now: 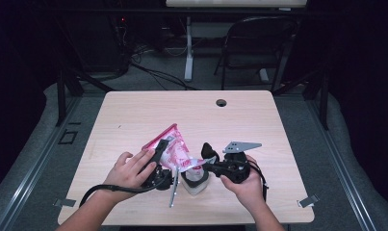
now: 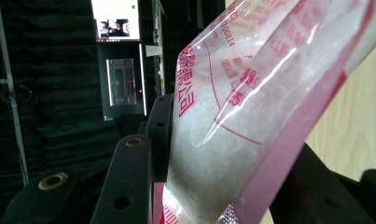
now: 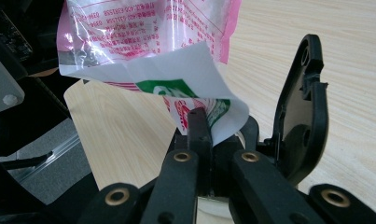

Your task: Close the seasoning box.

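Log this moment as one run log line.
left claw: shut on bag | right claw: shut on bag's corner | bag: above table

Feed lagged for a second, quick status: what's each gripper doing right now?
Left gripper: closed on the pink plastic bag.
Right gripper: closed on the bag's white corner flap.

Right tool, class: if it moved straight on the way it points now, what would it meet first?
The right tool points left at the pink plastic bag, whose white corner it already grips. Beyond that come the left tool and hand, though depth is unclear.
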`<state>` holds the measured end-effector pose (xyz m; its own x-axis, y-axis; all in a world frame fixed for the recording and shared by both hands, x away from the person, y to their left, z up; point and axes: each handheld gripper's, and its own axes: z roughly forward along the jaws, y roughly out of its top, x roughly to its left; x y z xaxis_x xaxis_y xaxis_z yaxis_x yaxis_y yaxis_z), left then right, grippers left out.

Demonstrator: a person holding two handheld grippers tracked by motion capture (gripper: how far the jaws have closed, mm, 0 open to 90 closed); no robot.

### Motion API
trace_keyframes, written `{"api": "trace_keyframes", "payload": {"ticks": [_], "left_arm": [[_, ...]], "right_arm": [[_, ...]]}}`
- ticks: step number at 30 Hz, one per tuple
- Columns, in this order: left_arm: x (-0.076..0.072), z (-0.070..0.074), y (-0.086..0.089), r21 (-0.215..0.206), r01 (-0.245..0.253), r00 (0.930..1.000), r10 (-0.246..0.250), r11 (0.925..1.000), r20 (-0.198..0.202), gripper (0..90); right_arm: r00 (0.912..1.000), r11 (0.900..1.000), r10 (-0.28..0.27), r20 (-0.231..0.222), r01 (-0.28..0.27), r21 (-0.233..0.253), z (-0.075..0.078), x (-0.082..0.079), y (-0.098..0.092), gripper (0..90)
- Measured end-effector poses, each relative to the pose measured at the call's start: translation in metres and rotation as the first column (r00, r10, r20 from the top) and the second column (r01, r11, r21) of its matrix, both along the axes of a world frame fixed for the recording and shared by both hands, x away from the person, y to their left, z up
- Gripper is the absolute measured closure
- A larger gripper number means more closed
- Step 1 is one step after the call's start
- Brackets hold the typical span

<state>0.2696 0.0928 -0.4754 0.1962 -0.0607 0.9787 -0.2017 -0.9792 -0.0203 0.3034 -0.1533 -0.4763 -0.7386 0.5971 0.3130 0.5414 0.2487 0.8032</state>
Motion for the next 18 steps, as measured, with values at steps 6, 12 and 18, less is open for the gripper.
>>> {"api": "trace_keyframes", "payload": {"ticks": [6, 12, 18], "left_arm": [[0.0002, 0.0006, -0.0002, 0.003, 0.002, 1.0, -0.002, 1.0, 0.004, 63.8], [0.0002, 0.001, -0.0005, 0.0, 0.005, 1.0, -0.005, 1.0, 0.007, 63.8], [0.0003, 0.001, -0.0011, 0.011, 0.001, 1.0, -0.001, 0.9999, 0.005, 63.8]], "right_arm": [[1.0, 1.0, -0.002, 0.0, 0.002, -0.002, -0.0003, 0.0002, 0.0, 90.0], [1.0, 1.0, -0.001, -0.001, 0.001, 0.0, -0.0003, 0.0003, -0.0002, 90.0], [1.0, 1.0, -0.002, 0.0, 0.002, -0.003, -0.0009, 0.0007, -0.0004, 90.0]]}}
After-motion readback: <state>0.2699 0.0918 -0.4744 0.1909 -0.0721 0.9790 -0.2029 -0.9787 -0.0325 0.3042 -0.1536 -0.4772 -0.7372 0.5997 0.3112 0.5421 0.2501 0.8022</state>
